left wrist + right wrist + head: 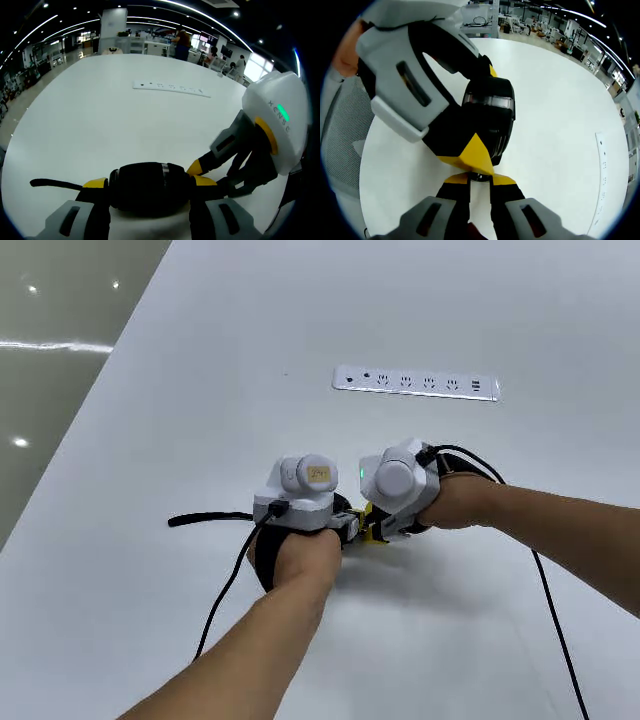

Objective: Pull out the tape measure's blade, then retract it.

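Note:
The tape measure (362, 527) is a black case with yellow trim, lying on the white table between both grippers. My left gripper (343, 527) is shut on the case (150, 186), one jaw on each side of it. From the case a black strap (50, 184) trails off to the left. My right gripper (377, 530) meets the case from the right. In the right gripper view the case (487, 115) sits just beyond my right gripper (480, 179), whose yellow-tipped jaws are pinched on the small blade tip at the case's mouth. Hardly any blade is out.
A white power strip (415, 383) lies flat on the table (250, 360) beyond the grippers. Black cables (555, 630) run from both grippers toward me. The table's left edge (90, 410) drops to a glossy floor. In the left gripper view people stand far behind the table.

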`<state>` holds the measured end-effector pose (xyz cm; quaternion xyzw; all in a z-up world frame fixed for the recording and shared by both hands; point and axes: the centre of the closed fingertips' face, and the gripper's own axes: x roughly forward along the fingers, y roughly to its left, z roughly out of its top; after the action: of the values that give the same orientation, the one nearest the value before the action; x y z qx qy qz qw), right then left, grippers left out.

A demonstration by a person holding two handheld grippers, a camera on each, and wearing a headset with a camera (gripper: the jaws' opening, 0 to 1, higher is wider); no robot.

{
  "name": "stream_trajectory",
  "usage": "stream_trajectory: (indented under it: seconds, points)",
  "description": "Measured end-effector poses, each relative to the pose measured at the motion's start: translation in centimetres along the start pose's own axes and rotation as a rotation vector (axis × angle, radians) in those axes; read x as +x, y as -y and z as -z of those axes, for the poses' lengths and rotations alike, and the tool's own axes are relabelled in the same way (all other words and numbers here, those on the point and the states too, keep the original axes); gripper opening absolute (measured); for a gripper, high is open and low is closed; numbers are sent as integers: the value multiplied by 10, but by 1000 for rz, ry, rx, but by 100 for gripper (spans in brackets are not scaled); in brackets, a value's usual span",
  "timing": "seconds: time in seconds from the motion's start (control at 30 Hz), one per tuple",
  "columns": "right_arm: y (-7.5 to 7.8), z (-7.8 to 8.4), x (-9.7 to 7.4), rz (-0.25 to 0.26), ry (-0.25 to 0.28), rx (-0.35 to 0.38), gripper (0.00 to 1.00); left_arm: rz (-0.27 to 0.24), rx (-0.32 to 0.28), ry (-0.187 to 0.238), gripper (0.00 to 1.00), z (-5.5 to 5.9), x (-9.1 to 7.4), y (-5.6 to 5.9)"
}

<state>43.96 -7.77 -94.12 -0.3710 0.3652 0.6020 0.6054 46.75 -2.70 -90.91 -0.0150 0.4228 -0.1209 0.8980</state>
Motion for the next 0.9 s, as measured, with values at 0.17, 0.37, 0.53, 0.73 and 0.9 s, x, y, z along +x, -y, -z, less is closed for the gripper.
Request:
stream_trajectory:
  seconds: [0.17, 0.37, 0.53, 0.73, 0.9]
  points:
    - [0, -1, 0, 2, -18, -15, 14, -2, 1, 0, 61, 0, 0, 0]
    - [0, 0, 0, -5, -20, -10, 14, 0, 0, 3, 61, -1, 0, 0]
    - [0, 0, 0, 0, -15, -11, 14, -2, 0, 9, 62, 0, 0, 0]
    - [0, -1, 1, 5, -12, -15, 14, -5, 1, 12, 62, -1, -1, 0]
    - [-1, -1, 1, 9, -14, -24, 14, -6, 2, 21, 62, -1, -1, -1]
